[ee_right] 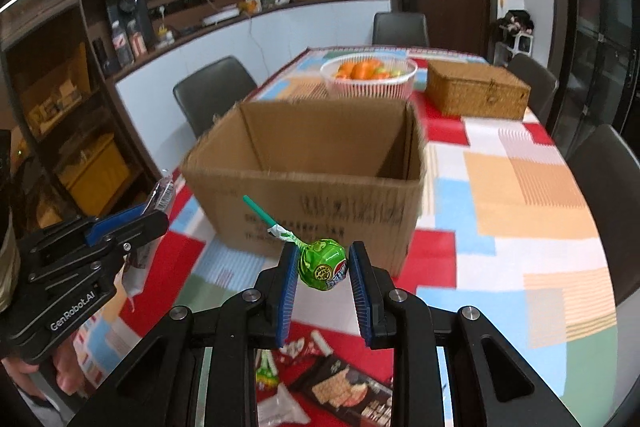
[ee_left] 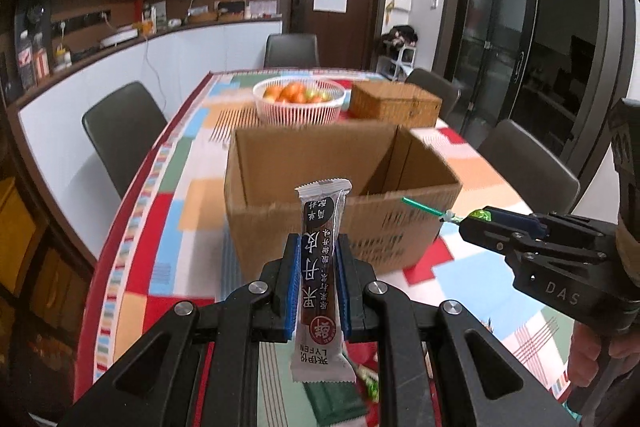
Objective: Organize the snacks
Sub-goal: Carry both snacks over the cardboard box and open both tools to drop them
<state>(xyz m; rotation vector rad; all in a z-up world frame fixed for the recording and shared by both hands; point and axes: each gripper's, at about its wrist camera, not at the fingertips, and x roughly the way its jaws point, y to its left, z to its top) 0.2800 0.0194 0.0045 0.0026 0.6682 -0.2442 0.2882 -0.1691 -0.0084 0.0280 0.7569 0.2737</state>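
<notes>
My left gripper [ee_left: 318, 251] is shut on a long white-and-brown snack bar [ee_left: 322, 267], held upright just in front of an open cardboard box [ee_left: 340, 195]. My right gripper [ee_right: 323, 259] is shut on a green lollipop [ee_right: 323, 265] whose green stick points up-left toward the box [ee_right: 312, 183]. In the left wrist view the right gripper [ee_left: 472, 223] enters from the right with the lollipop [ee_left: 478, 215] at the box's front right corner. In the right wrist view the left gripper [ee_right: 156, 211] shows at the left with the bar [ee_right: 160, 191].
Loose snack packets lie on the patchwork tablecloth below the grippers: a cracker pack [ee_right: 344, 391], a green wrapper [ee_left: 332, 403]. Behind the box stand a white basket of fruit [ee_left: 299, 99] and a wicker case [ee_left: 394, 103]. Dark chairs [ee_left: 122, 131] surround the table.
</notes>
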